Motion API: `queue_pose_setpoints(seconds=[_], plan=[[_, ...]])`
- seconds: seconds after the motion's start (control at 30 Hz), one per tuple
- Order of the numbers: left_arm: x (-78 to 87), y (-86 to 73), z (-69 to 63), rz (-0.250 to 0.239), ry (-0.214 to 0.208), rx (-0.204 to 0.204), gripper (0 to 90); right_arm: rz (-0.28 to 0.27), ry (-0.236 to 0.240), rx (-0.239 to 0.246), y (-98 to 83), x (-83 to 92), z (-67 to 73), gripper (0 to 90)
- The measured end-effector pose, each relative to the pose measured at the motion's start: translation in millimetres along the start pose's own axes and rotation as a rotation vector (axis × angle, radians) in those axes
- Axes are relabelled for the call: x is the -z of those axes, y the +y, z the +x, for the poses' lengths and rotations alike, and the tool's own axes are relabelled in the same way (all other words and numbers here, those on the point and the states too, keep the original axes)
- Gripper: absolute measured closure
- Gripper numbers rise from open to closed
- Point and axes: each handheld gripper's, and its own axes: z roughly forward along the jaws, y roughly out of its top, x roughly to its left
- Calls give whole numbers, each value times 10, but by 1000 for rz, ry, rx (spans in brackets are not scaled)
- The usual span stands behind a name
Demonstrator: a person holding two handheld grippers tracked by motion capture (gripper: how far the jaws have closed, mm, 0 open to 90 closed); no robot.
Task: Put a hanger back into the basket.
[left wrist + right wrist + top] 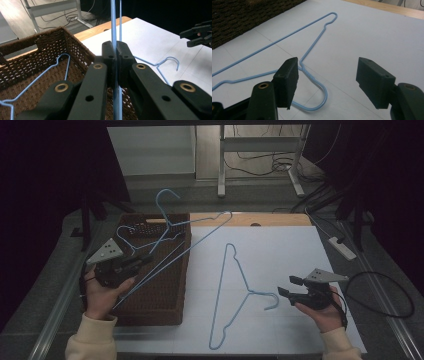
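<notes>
Largest first: the brown woven basket point(160, 305) sits at the left end of the white table sheet point(280, 255). It looks stiff-walled and steady; you should not need to brace it.

The lifted blue wire hanger point(192, 237) is tilted over the basket, hook up past the far rim, one corner reaching out over the sheet. Your left gripper point(142, 261) is clenched on one of its thin wires; in the left gripper view the wire point(113, 30) runs straight up between the closed pads. Judgement: light, springy, coated wire that is likely to be slick, so it may swivel or slide in a pinch on a single strand. A hold near the neck, where the wires meet, should twist less.

A second blue hanger point(235, 290) lies flat on the sheet, hook toward your right gripper point(289, 286). That gripper is released, jaws spread wide with nothing between them, hovering just beside the hook point(319, 97). Because it lies flush, you will likely need to catch it at the hook or twisted neck, where the wire gives some purchase.

A further hanger point(50, 71) rests inside the basket, partly tangled under the lifted one; expect snagging.

No brand, label or legible writing on anything.
</notes>
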Motion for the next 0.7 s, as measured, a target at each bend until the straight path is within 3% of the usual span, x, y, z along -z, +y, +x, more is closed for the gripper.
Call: queue_pose_setpoints(seconds=[0.37,0.7], plan=[[201,-123,110,0,39,32,872,1,-7,13,-14,0,17,337],[344,-239,299,6,103,74,872,0,2,6,-25,-5,13,331]])
